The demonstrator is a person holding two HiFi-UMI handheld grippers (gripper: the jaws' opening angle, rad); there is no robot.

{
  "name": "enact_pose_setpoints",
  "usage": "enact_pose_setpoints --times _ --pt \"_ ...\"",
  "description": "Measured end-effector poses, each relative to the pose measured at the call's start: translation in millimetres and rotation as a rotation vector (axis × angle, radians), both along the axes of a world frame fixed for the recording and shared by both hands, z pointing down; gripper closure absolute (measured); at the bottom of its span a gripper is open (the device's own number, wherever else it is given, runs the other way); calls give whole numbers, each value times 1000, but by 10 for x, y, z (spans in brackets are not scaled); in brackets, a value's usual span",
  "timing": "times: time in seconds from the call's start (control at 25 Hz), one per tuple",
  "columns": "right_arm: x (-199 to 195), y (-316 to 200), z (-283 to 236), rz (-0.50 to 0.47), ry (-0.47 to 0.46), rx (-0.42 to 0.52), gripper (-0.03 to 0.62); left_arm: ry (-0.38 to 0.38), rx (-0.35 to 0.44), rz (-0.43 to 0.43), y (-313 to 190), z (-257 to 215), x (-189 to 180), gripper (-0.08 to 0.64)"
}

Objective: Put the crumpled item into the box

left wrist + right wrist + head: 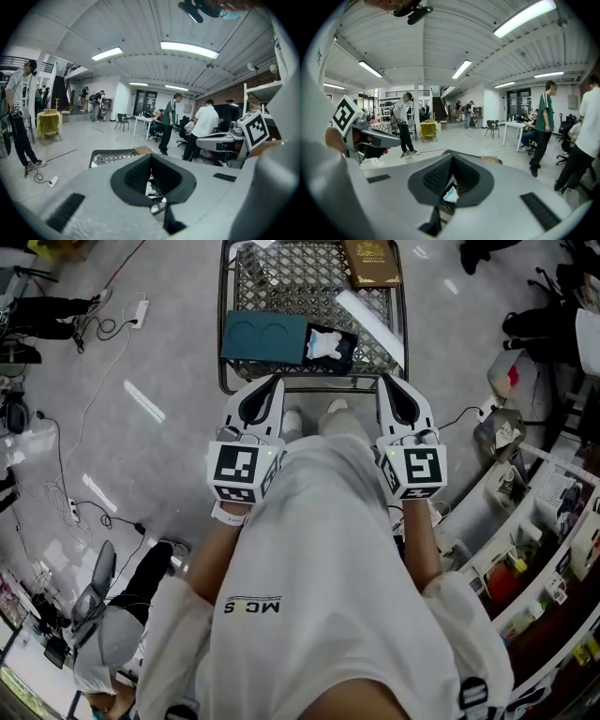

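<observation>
Left gripper point(277, 381) and right gripper point(382, 381) held close to person's torso, either side of it, tips toward near edge of wire-mesh worktop point(300, 277). Left fingers point(133, 176) pressed together, nothing between. Right fingers point(436, 176) likewise pressed together, empty. Teal box point(265, 337) lies on worktop near its front edge. White crumpled item point(323, 343) rests on black section at box's right end. Brown book point(371, 261) at far right, white strip point(370, 324) below it.

"MC" and "S" on white shirt point(309, 549)
</observation>
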State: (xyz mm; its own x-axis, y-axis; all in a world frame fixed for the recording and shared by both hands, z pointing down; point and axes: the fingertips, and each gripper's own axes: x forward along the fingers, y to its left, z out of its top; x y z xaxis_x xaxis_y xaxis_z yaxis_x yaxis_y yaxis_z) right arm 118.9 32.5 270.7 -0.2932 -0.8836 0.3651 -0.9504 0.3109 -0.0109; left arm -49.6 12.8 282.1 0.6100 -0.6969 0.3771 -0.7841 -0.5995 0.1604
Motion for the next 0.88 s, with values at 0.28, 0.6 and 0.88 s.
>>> enact_pose_setpoints --times 0.28,0.6,0.88 --pt "-72 11 -2 -19 22 -8 577 5 2 0 22 -24 -6 537" --pt "-118 54 -17 -12 19 -9 577 10 -2 8 48 -15 -31 537" --pt "-85 129 -36 14 17 -1 577 12 -3 14 129 -9 -35 536"
